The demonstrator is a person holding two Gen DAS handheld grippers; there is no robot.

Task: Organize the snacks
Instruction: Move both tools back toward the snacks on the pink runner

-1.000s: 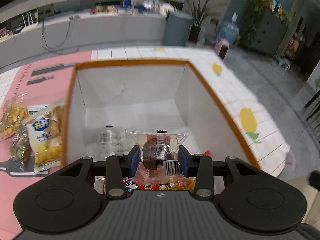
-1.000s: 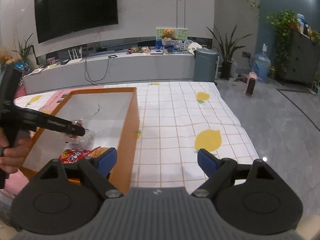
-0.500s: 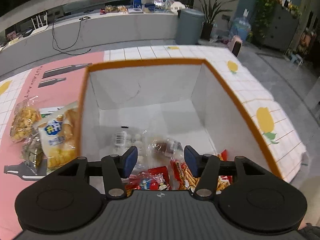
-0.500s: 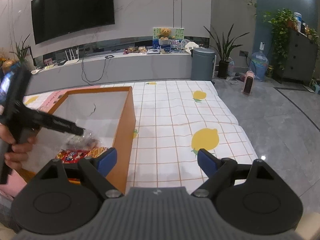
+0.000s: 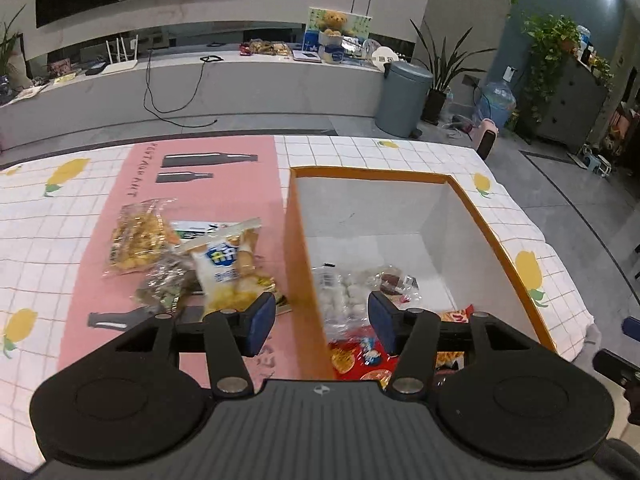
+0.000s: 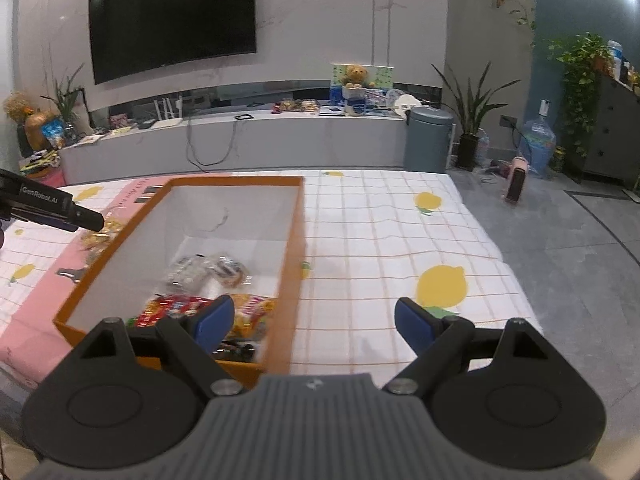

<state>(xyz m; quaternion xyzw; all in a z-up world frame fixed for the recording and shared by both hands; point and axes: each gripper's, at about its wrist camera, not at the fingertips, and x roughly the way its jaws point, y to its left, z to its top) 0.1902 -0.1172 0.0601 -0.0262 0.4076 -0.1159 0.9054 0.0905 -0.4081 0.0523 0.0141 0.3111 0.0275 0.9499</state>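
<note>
An orange box (image 5: 304,264) with white inner walls stands on the table. It holds a brown cake packet (image 5: 394,280), a packet of white balls (image 5: 344,292) and red packets (image 5: 360,356). My left gripper (image 5: 322,322) is open and empty, raised over the box's left wall. To its left on the pink mat (image 5: 224,200) lie a yellow crisp bag (image 5: 230,268), a clear bag of yellow snacks (image 5: 134,236) and a greenish packet (image 5: 162,288). My right gripper (image 6: 315,322) is open and empty above the near right corner of the box (image 6: 294,248). One left gripper finger (image 6: 86,218) shows at that view's left edge.
The table (image 6: 380,220) wears a white checked cloth with lemon prints, and its far and right edges drop to grey floor. Behind stand a long low bench (image 6: 240,140), a grey bin (image 6: 428,136) and potted plants.
My left gripper opened and let go of the brown cake packet, which now lies in the box. It then rose and swung left toward the loose snacks. The right gripper shifted slightly.
</note>
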